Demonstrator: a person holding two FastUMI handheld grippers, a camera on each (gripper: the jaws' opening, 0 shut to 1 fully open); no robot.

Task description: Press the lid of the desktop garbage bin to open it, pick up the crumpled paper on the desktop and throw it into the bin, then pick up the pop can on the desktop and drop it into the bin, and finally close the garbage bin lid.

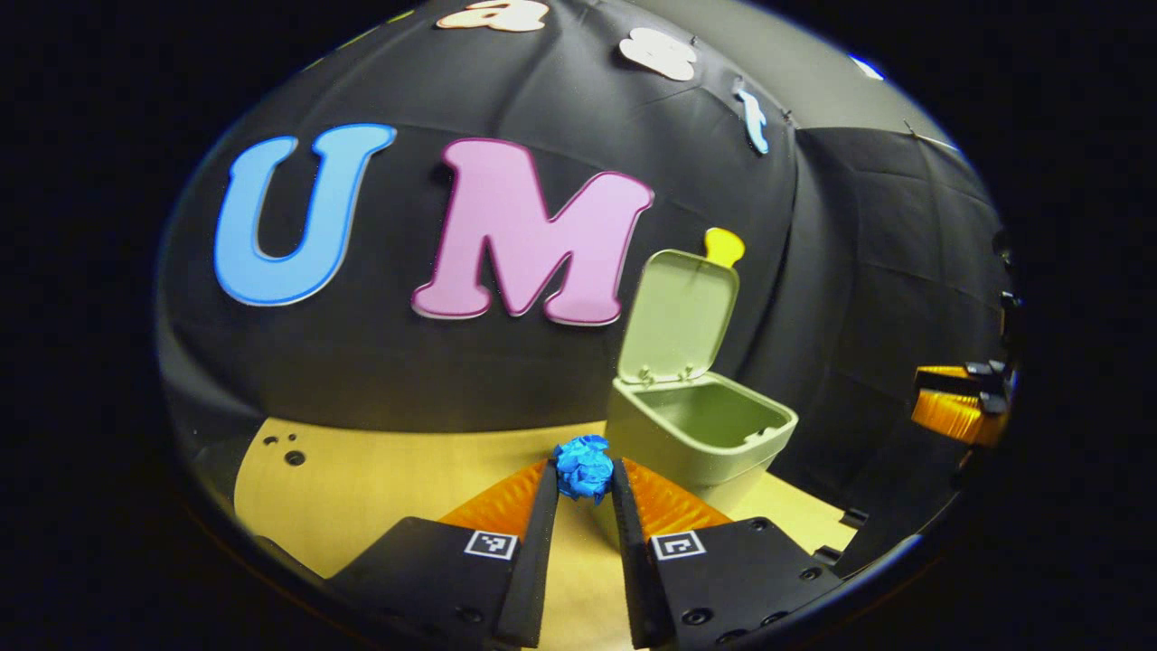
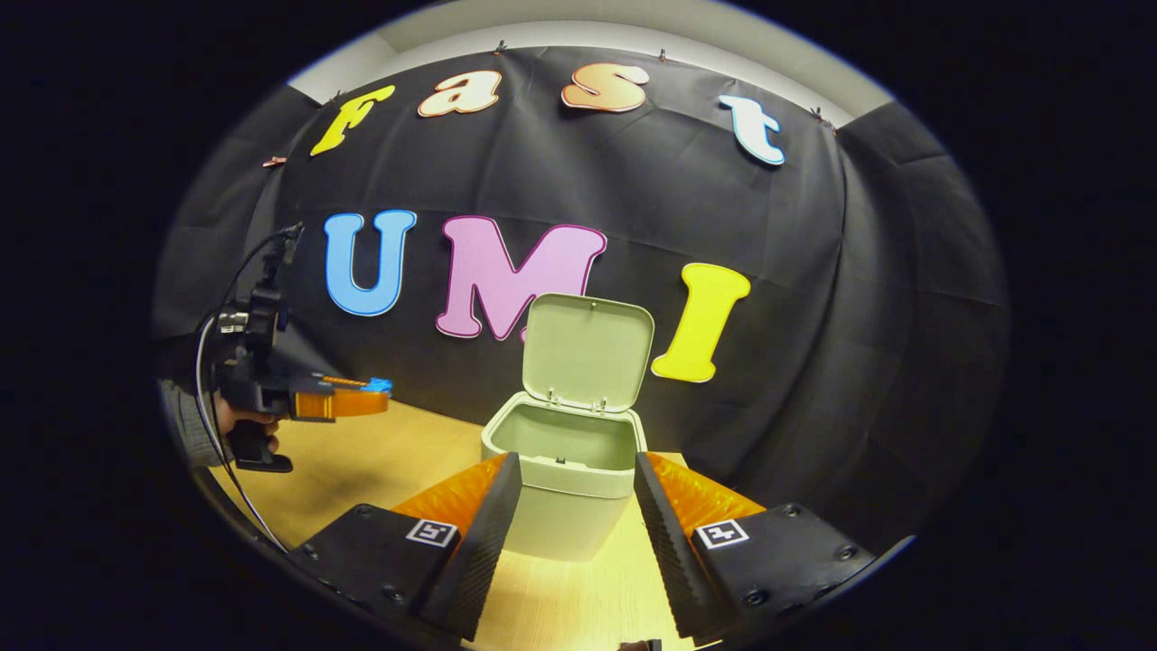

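A pale green desktop bin [image 1: 700, 434] stands on the wooden table with its lid [image 1: 680, 315] swung up and its inside bare. My left gripper [image 1: 584, 479] is shut on a blue crumpled paper ball [image 1: 584, 466], held above the table just left of the bin. In the right gripper view the same bin [image 2: 565, 470] sits straight ahead with its lid [image 2: 587, 351] upright. My right gripper [image 2: 576, 475] stands open in front of it, nothing between its fingers. The left gripper [image 2: 366, 396] shows at the left there, held by a hand [image 2: 237, 418], with the blue paper [image 2: 378, 385] at its tip.
The wooden table [image 1: 380, 479] has a few small holes [image 1: 287, 450] at its far left. The black cloth wall rises close behind the bin. The right gripper [image 1: 958, 402] pokes in at the right edge of the left gripper view.
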